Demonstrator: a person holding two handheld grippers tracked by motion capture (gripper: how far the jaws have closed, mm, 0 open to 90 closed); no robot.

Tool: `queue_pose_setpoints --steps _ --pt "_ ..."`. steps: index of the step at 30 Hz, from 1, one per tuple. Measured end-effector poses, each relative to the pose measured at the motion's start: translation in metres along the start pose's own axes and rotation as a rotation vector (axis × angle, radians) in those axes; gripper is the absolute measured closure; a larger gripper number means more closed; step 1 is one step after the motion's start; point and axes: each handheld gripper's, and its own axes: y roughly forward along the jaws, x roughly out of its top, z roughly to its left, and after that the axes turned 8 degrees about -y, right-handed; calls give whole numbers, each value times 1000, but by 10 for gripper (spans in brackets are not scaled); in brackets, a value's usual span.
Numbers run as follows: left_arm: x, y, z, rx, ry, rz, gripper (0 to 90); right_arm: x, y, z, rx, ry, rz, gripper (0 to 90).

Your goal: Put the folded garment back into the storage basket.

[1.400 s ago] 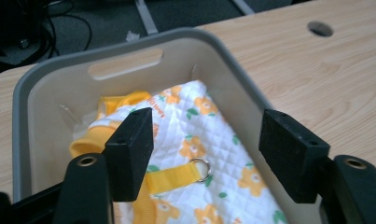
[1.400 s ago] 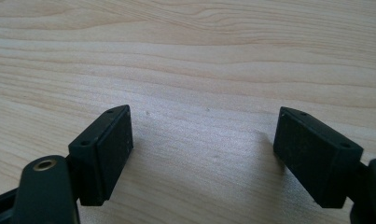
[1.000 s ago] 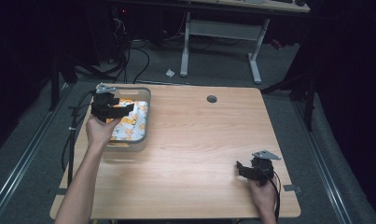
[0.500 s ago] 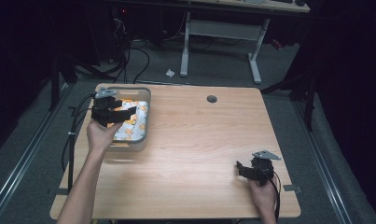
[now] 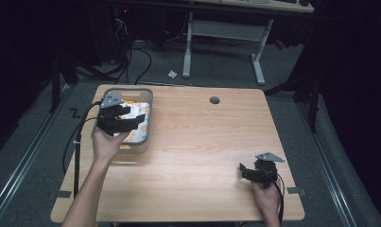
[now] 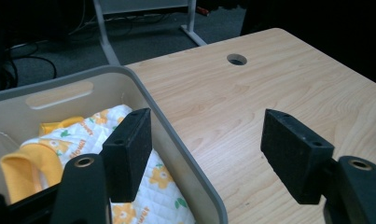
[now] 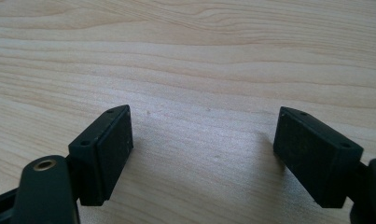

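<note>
High view shows the left gripper (image 5: 131, 119) at the left of the frame, over the grey bin (image 5: 148, 124) that sits on the wooden table (image 5: 202, 142) near its left edge. Inside the bin lies a white quilted cloth (image 5: 140, 111) with orange print and yellow trim. Left gripper view has the jaws wide apart with nothing between them: one jaw hangs above the cloth (image 6: 157, 182) inside the bin (image 6: 176, 140), the other over bare table (image 6: 251, 93) outside the bin's wall. At the lower right of the high view, the right gripper (image 5: 245, 171) rests low over the table, well apart from the bin; right gripper view shows its jaws spread, empty, above bare wood.
</note>
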Motion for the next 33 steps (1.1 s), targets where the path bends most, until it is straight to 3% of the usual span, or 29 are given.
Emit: queue_pose_setpoints --steps 33 --pt "-42 -9 -15 -68 -44 -12 325 0 0 0 -1 1 -1 200"
